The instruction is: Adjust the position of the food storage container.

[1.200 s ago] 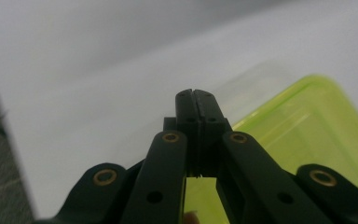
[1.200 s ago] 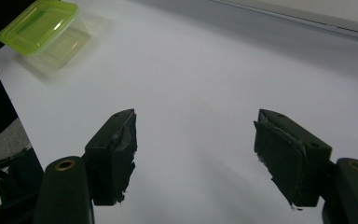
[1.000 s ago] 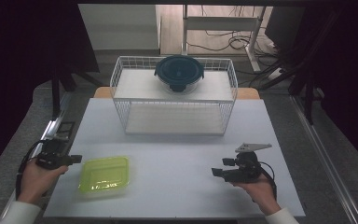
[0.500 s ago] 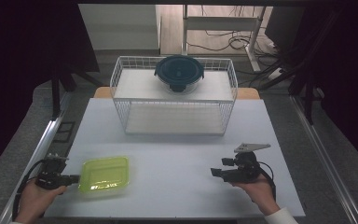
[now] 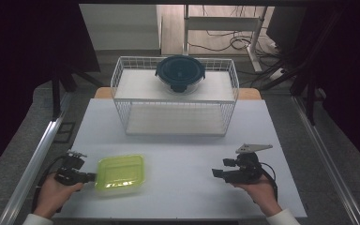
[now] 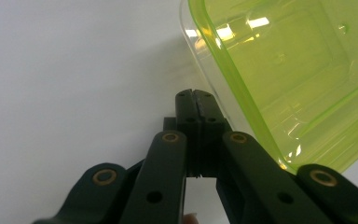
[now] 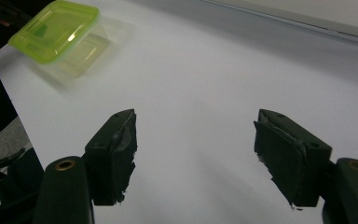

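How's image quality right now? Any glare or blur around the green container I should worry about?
High view: dim, dark surroundings, but the green container reads clearly on the white table. Left gripper view: bright glare streaks on the container's lid, closed jaws sharp. Right gripper view: container slightly blurred far off, open right gripper in shadow.

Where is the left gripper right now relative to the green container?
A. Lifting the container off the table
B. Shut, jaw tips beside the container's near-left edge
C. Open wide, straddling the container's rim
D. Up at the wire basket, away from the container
B: in the left gripper view the left gripper has its jaws pressed together, beside the rim of the green container, which sits on the table.
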`<state>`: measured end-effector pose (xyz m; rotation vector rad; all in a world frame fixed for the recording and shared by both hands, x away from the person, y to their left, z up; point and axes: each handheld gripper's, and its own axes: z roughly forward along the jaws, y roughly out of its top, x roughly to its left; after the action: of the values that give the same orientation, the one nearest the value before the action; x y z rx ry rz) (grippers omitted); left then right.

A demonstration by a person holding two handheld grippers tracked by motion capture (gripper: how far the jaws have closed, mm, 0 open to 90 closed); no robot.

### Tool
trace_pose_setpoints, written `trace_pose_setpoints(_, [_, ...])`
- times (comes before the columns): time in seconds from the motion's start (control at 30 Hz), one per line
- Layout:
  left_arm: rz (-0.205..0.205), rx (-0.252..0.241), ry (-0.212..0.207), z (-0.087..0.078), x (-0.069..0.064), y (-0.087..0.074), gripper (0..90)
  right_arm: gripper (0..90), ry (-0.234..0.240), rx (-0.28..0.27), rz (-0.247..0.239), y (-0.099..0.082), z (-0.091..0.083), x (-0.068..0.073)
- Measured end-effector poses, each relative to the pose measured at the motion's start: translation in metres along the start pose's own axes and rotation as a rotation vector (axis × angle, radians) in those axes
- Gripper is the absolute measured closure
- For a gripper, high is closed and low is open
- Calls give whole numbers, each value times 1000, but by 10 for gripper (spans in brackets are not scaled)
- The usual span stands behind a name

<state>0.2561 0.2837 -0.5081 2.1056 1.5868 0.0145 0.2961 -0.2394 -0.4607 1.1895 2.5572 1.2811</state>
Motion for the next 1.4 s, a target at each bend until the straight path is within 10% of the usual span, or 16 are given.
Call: trace_pose_setpoints(1.4, [220,35,-188,73,-118,72,900,297,-8,-3,6,-2,-5,-3])
